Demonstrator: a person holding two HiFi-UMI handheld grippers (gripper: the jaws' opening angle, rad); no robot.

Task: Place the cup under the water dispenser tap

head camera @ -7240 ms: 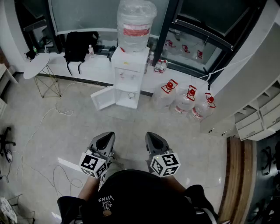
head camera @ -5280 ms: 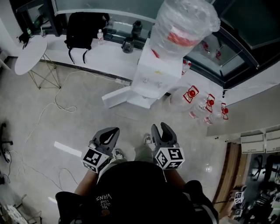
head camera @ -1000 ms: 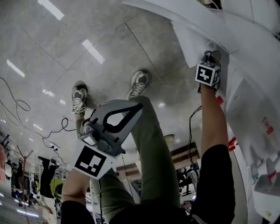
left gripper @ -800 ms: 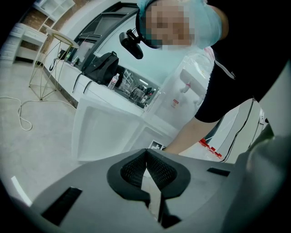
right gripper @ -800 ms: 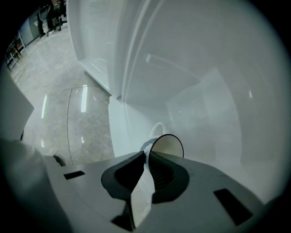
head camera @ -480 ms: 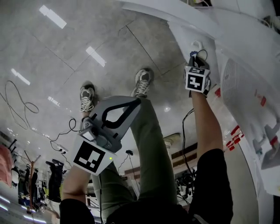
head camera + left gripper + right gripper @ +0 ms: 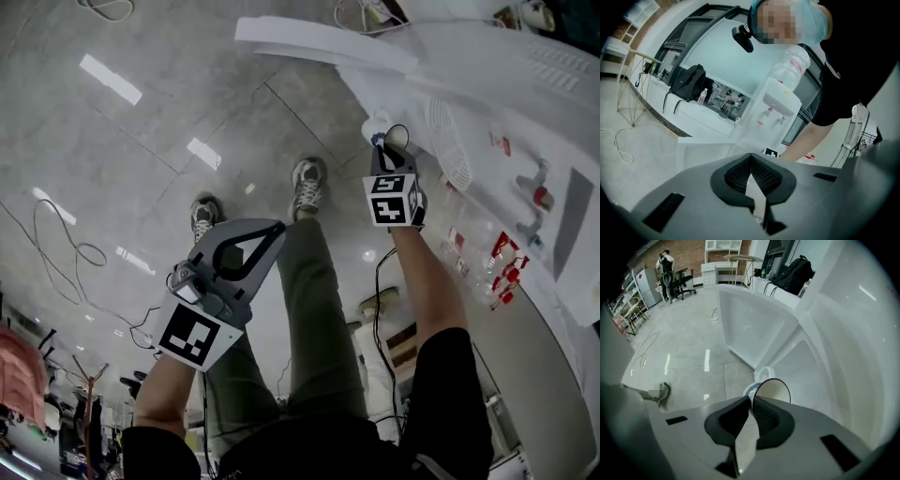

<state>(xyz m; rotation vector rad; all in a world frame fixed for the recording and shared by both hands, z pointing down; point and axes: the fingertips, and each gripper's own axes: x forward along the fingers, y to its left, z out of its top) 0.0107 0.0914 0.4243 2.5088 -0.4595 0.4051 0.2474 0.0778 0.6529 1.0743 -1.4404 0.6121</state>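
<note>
White cup (image 7: 397, 138) in the head view, pinched at its rim by the right gripper (image 7: 384, 155) and held above the floor (image 7: 141, 122), close to the front of the water dispenser (image 7: 506, 75). Sits near the slotted drip grille (image 7: 450, 145), not yet under the taps (image 7: 537, 195), which lie well apart from it. Left gripper (image 7: 277, 226) out over the knee, closed and carrying nothing. Risks a knock against the open cabinet door (image 7: 319, 42) or the dispenser's front on the way in, with both so near.

Seen from the left gripper view: jaws shut tip to tip, nothing between them, pointing toward the dispenser from farther off. Offers no ready support from this side should the cup slip.

Seen from the right gripper view: pads closed on one thin wall of the cup, having just tightened a little, with the handle (image 7: 763, 374) on the far side. Looks a shallow hold, at the rim only, with most of the cup beyond the tips. Could pivot or slide out under a quick swing, and would likely break on the hard floor. Could also arrive tilted under the tap and tip on release if not levelled first.
</note>
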